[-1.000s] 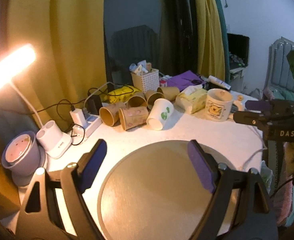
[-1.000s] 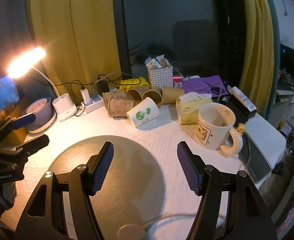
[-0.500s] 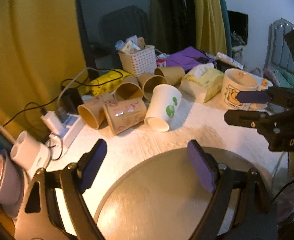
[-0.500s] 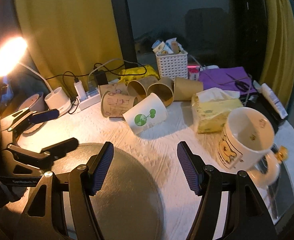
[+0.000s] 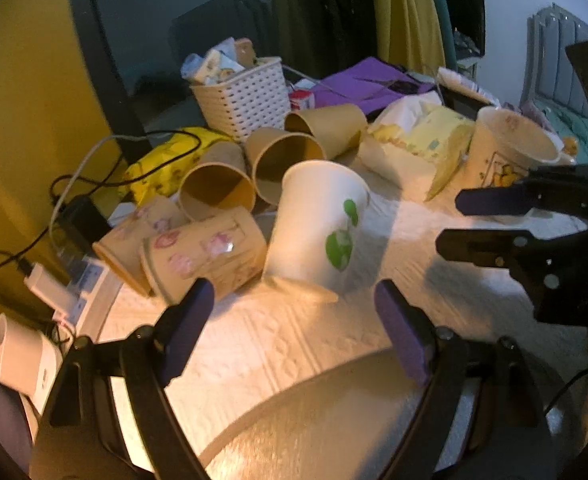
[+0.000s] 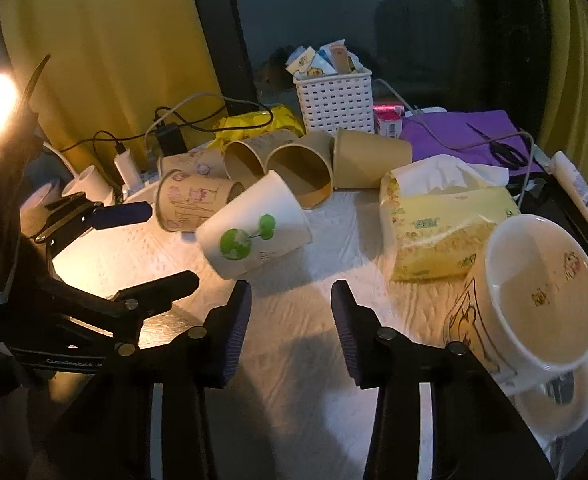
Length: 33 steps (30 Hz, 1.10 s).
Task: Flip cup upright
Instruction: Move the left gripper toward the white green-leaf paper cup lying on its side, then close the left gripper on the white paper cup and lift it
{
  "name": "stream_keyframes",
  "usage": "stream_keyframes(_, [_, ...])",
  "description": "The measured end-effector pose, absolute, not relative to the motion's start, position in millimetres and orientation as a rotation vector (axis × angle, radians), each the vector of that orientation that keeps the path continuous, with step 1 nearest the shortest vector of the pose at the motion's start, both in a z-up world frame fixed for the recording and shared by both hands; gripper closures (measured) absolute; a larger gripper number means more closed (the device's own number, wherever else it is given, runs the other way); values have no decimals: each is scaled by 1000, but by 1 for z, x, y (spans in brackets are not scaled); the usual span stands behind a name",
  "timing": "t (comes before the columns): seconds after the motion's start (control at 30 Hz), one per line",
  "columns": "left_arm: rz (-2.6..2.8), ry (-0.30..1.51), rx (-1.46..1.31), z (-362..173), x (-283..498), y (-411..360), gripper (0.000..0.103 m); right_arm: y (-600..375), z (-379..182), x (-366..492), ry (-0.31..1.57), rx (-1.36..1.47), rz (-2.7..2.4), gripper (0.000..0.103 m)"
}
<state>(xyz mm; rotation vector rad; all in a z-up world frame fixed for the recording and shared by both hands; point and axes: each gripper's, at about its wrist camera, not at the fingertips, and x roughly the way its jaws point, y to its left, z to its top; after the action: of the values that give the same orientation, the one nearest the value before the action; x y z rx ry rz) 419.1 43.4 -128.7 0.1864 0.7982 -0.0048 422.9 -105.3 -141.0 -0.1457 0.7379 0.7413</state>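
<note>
A white paper cup with a green print [image 5: 317,228] lies on its side on the white tablecloth; it also shows in the right wrist view [image 6: 254,228]. Its mouth faces the grippers. My left gripper [image 5: 294,320] is open and empty, just short of the cup. My right gripper [image 6: 290,320] is open and empty, a little in front of the cup. Each gripper shows in the other's view, the right one [image 5: 489,220] to the right of the cup and the left one [image 6: 142,248] to its left.
Several brown paper cups [image 5: 222,188] lie on their sides behind the white cup. A tissue pack [image 6: 445,220], a ceramic mug [image 6: 533,300], a white basket [image 6: 333,100], a power strip with cables [image 5: 74,280] and a round mat [image 5: 333,420] share the table.
Both grippers have moved forward towards the white cup, which now looks much larger. The right gripper's jaws have narrowed somewhat. The cup has not moved.
</note>
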Motion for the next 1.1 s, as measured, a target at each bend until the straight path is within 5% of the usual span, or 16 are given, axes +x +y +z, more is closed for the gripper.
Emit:
stream_keyframes(0.4, [-13,835,310,-148,457,34,21,-106,-146,441,748,-175,769,59])
stream_keyframes(0.47, [-23,841,326,-149,460,32,38,-106,-146,442,749,-175,767,59])
stream_keyframes(0.53, [-31,856,331,-153,461,31,42,-107,-146,443,751,-173,760,59])
stream_keyframes(1.1, [-25,775,145,-120,393,39,43,-116,-117,408,715,-119,736,59])
